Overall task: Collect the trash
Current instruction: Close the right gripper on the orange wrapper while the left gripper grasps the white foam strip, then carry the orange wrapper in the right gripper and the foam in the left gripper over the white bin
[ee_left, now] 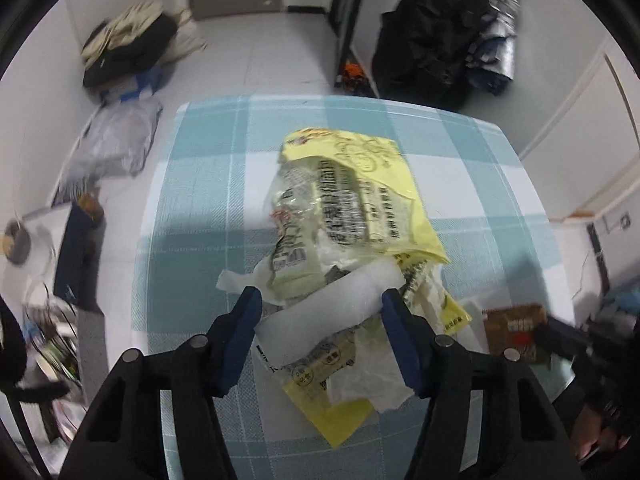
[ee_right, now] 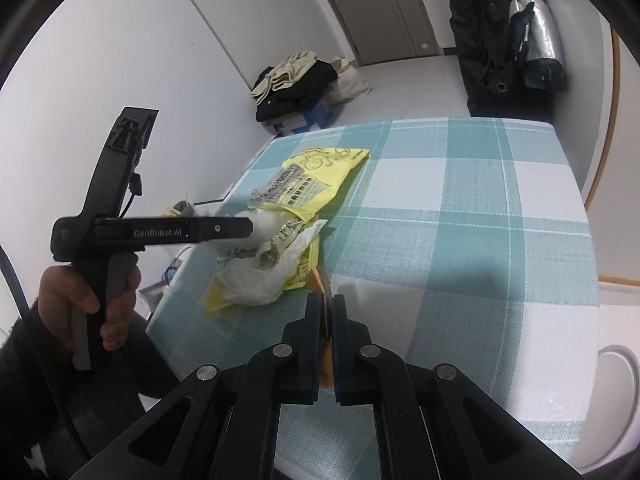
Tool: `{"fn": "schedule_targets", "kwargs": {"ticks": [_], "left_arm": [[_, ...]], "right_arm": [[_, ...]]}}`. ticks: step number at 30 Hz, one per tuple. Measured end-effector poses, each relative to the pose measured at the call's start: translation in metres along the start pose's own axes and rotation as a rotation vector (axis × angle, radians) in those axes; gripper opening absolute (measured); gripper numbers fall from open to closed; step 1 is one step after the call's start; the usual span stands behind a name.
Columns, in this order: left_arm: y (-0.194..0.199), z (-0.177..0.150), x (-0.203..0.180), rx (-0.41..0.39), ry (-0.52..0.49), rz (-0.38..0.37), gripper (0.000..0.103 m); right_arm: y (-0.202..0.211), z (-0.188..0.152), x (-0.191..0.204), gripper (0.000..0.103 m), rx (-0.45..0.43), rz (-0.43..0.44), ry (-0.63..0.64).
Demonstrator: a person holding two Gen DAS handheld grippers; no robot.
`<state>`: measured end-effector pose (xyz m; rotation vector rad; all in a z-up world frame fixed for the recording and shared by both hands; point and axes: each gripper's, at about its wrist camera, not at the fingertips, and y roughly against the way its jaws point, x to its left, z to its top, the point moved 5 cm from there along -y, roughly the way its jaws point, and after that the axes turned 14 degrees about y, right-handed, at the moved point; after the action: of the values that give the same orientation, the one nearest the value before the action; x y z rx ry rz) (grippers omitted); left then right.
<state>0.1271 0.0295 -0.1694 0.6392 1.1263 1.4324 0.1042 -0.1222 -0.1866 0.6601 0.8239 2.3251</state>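
A pile of folded clothes (ee_right: 294, 80) sits on a blue box (ee_right: 304, 119) against the white wall.

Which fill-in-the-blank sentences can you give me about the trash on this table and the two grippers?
1. The big bag on the table is ___.
2. The white foam sits between the jaws of the ___ gripper.
3. The brown wrapper is pinched by the ___ gripper.
Missing words: yellow; left; right.
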Motion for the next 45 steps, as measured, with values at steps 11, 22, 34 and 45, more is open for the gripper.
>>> {"fn": "schedule_targets", "kwargs": {"ticks": [11,22,34,45], "left_arm": [[0.006,-0.005,-0.001,0.031,0.009,-0.044,0.053],[0.020,-0.011,0.010,0.059,0.092,-0.118,0.053],[0.048,-0.014,-0.010,0.084,0.090,-0.300,0.052],[0.060,-0.003,-0.011,0.133,0.110,-0.272,0.052]], "right_arm": [[-0.001,0.001,-0.001,0.004,-0.002,-0.016,0.001],[0.003,-0.003,-0.004,0.004,0.000,-0.027,-0.025],[0.008,-0.004,-0.010,0.004,-0.016,-0.047,-0.076],[0.015,-0.002,-0.011,0.004,-0.047,-0.060,-0.094]]}}
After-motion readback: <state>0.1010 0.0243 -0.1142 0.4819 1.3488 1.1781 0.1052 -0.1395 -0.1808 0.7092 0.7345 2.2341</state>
